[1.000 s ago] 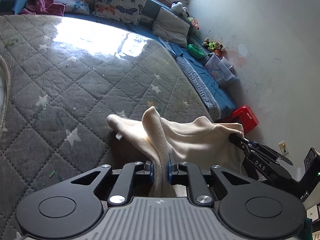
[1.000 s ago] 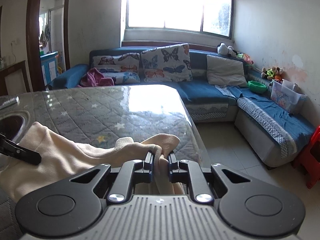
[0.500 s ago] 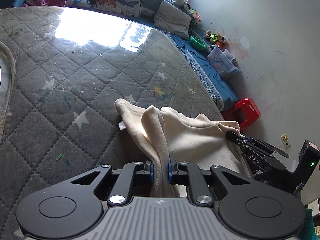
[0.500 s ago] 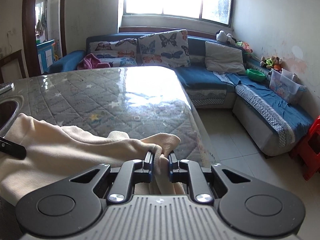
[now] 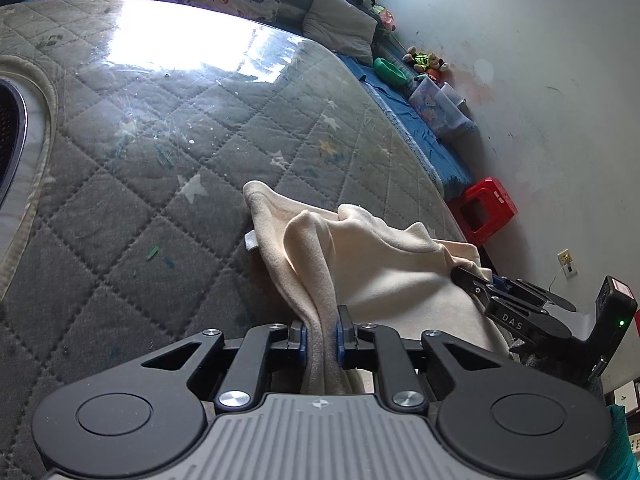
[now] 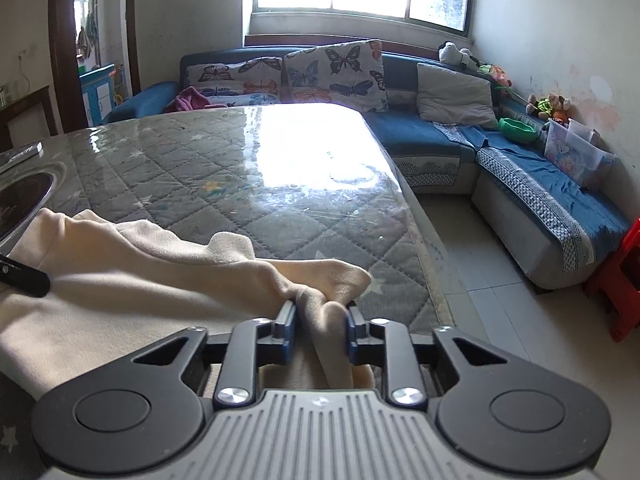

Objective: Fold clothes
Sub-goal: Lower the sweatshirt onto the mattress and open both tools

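As both jaws begin to ease apart, a cream fleece garment [image 5: 384,276] lies bunched on the near corner of a quilted grey table [image 5: 168,184], its folds sagging toward the edge. The left tool [image 5: 321,338] has a thick ridge of the cloth between its blue pads; the gap is narrow and the fabric fills it, so the pads appear to press on it even as they open. The right tool [image 6: 319,330] stands wider: a rolled cuff or hem sits between its jaws, with daylight visible on the left side, and the cloth looks loose there rather than pinched.

By its drape the garment is judged light, soft and limp, with a napped, slightly grippy pile. It should not slip on the pads, but it will collapse wherever it is unsupported, so corners, hems and seams are the sensible places to take hold, two at once and well apart. A small white label [image 5: 251,240] shows at its far edge.

The table cover is diamond-stitched with pale stars under a glossy clear sheet that glares in the window light. Beyond stand a blue sofa [image 6: 440,136] with butterfly cushions [image 6: 336,74] and a red plastic stool [image 5: 484,210].
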Demonstrator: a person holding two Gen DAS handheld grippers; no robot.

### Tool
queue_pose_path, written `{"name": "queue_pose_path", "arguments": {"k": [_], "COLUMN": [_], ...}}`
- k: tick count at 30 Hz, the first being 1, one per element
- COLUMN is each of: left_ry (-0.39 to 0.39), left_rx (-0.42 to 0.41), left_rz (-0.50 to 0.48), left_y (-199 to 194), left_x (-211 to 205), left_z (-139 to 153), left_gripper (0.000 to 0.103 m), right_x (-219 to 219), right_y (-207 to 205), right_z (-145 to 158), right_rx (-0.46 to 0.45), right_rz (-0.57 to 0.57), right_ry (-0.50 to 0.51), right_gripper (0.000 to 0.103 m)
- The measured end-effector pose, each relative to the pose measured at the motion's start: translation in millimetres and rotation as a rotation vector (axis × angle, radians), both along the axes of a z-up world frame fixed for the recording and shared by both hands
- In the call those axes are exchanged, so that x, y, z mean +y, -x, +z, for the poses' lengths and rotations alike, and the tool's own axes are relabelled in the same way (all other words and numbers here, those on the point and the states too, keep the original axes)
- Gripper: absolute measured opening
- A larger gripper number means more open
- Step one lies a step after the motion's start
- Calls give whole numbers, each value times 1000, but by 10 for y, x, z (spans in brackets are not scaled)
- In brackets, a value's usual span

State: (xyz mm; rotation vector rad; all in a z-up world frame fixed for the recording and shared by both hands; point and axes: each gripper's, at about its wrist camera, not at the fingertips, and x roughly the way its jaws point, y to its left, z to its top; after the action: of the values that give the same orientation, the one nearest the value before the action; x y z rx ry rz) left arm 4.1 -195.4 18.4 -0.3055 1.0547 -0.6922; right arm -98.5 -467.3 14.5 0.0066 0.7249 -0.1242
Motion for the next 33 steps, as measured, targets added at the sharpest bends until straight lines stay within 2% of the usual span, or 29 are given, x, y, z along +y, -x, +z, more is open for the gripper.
{"name": "queue_pose_path", "arguments": {"k": [3, 5, 9, 13, 17, 20, 24, 27, 29, 33], "left_ry": [2, 1, 4, -7, -6, 2, 22, 53, 70, 80], "left_rx": [-8, -14, -16, -12, -14, -45, -108, -139, -149, -136], "left_rz": [7, 3, -10, -24, -13, 6, 23, -18, -59, -135], "left_y": [14, 19, 60, 113, 103, 80, 78, 128, 169, 223], "left_x": [32, 42, 56, 53, 73, 120, 167, 77, -19, -258], "left_z": [33, 54, 56, 35, 73, 171, 350, 439, 453, 380], "left_gripper": [19, 19, 18, 18, 22, 22, 22, 20, 20, 20], "right_x": [10, 18, 102, 237, 333, 327, 312, 328, 342, 354], "right_y": [80, 160, 331, 581, 701, 763, 823, 861, 875, 857], "right_z": [59, 115, 199, 241, 145, 63, 159, 230, 242, 123], "right_rx": [-22, -37, -59, -84, -43, -26, -49, -73, -79, -39], "right_rz": [-23, -29, -23, -9, 22, 23, 16, 23, 40, 55], "right_ry": [4, 3, 14, 13, 22, 31, 38, 21, -12, -52], "right_gripper": [31, 37, 45, 45, 45, 45, 44, 43, 34, 30]}}
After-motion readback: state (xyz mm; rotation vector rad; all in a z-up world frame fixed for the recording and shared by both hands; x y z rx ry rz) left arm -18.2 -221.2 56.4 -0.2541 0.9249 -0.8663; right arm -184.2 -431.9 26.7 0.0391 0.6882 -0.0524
